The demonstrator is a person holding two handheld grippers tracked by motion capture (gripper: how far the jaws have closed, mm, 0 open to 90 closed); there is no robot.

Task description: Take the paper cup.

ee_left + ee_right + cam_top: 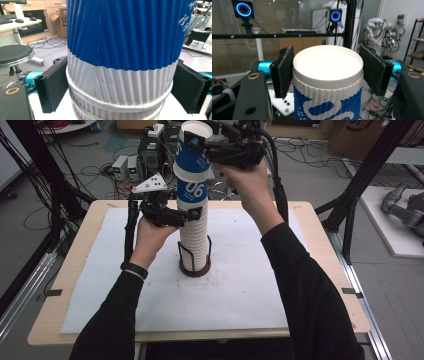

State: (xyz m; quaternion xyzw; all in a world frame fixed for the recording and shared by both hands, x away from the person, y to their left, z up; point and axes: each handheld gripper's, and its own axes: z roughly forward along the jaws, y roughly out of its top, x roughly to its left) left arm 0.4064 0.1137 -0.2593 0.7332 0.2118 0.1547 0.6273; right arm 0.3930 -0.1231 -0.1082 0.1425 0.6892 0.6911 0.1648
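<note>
Nearest, the person's left hand reaches in level, and the left gripper clamps the stack of white ribbed paper cups, which stands upright in a wire holder mid-table. Farther and higher, the right hand arches over, its right gripper pinching the top blue-and-white cup at its upturned base.

A pale wooden bench carries a white mat across most of its top. Black frame posts rise at two o'clock. Grey floor behind the bench holds tangled cables and small electronic boxes at eleven o'clock. A round black stool stands at nine o'clock in the left gripper view.
</note>
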